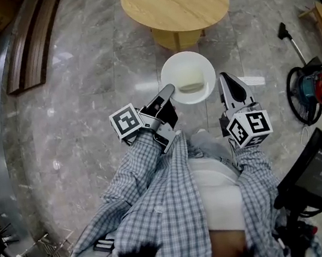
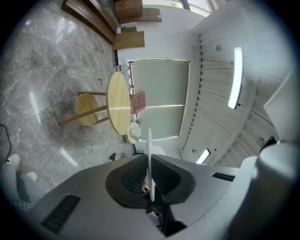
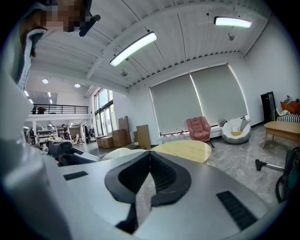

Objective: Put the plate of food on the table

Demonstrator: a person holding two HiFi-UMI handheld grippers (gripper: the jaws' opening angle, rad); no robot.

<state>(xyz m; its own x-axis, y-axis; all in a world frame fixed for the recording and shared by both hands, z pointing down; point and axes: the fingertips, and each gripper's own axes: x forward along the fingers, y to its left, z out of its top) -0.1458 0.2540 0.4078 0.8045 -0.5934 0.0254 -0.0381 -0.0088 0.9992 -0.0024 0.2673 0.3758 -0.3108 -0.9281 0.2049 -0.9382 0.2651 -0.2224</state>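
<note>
A white plate (image 1: 187,77) with a pale portion of food (image 1: 190,80) hangs above the stone floor, just short of the round wooden table (image 1: 174,0). My left gripper (image 1: 167,90) is shut on the plate's left rim; in the left gripper view the plate (image 2: 150,154) shows edge-on between the jaws, and the table (image 2: 118,102) stands beyond. My right gripper (image 1: 224,78) sits just off the plate's right edge, shut with nothing between its jaws. In the right gripper view the plate (image 3: 117,153) lies to the left and the table (image 3: 186,150) straight ahead.
A red and teal vacuum cleaner (image 1: 313,86) with its hose lies on the floor at the right. A black screen on a stand (image 1: 320,171) is at the lower right. Wooden boards (image 1: 32,39) lie at the far left. A pink armchair (image 3: 198,128) stands behind the table.
</note>
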